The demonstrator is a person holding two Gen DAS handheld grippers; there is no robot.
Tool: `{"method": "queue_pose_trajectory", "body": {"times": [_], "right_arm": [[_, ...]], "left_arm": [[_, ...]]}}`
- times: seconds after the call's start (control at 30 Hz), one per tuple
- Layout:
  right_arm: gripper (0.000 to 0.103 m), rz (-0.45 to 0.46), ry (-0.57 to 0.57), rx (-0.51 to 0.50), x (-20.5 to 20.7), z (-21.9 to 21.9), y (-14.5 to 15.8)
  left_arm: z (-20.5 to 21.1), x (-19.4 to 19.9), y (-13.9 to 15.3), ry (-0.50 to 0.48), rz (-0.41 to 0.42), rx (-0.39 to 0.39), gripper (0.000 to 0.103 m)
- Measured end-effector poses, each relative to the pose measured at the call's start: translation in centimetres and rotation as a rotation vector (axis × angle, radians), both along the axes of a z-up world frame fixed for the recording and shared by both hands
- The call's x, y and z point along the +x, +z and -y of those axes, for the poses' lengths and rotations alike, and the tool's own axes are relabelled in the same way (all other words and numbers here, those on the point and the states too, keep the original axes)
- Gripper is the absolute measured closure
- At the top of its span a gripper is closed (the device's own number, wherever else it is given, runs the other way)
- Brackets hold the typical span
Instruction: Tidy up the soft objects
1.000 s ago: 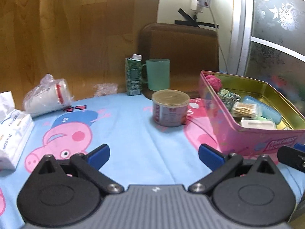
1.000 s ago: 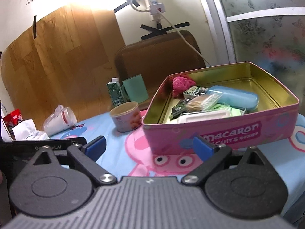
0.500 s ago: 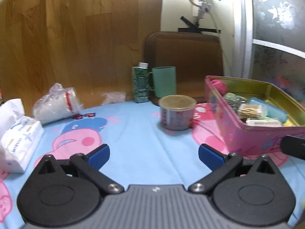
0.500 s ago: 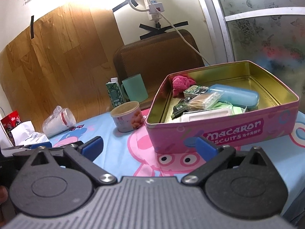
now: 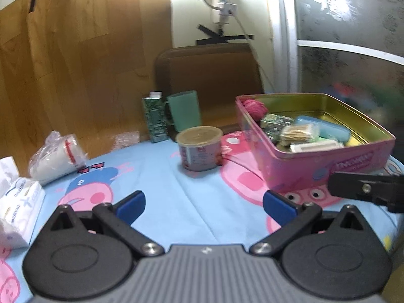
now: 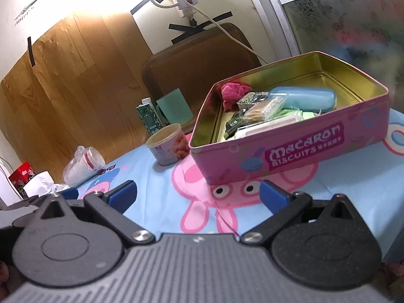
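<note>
A pink biscuit tin (image 5: pixel 328 166) (image 6: pixel 298 149) stands open on the cartoon tablecloth. Inside it lie a pink fluffy cloth (image 5: pixel 255 108) (image 6: pixel 231 93), a light blue case (image 5: pixel 325 127) (image 6: pixel 303 98), a pack of cotton swabs (image 5: pixel 299 132) (image 6: pixel 265 108) and several small packets. My left gripper (image 5: pixel 204 205) hovers open over the cloth, left of the tin, holding nothing. My right gripper (image 6: pixel 198 193) is open and empty just in front of the tin. A tissue pack (image 5: pixel 17 207) lies at the far left.
A round can (image 5: pixel 199 149) (image 6: pixel 168 147) stands left of the tin. Behind it are a green carton (image 5: pixel 154 120) (image 6: pixel 149 117) and a green mug (image 5: pixel 184 111) (image 6: pixel 174 106). Bagged paper cups (image 5: pixel 55 156) (image 6: pixel 84 162) lie by the wooden wall. The other gripper's arm (image 5: pixel 366 189) shows at the right.
Both grippers have drawn back and lifted a little, so the tin and can appear farther away. Both stayed open and empty. Nothing on the table moved.
</note>
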State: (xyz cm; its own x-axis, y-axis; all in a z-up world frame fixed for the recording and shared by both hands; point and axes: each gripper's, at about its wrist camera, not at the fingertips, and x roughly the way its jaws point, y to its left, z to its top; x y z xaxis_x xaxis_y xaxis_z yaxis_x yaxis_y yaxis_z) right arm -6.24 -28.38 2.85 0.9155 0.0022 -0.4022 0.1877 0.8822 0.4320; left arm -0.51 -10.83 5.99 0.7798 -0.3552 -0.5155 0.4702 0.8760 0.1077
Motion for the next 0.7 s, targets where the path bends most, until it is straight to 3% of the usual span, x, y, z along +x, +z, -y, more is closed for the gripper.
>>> {"method": "queue_pose_trajectory", "body": {"times": [0.17, 0.7], "right_arm": [[0.0, 0.008, -0.016, 0.001, -0.1, 0.0, 0.0], [0.0, -0.012, -0.052, 0.07, -0.1, 1.2, -0.7]], "left_arm": [[0.2, -0.1, -0.4, -0.074, -0.098, -0.005, 0.0], [0.7, 0.1, -1.8, -0.07, -0.151, 0.047, 0.0]]}}
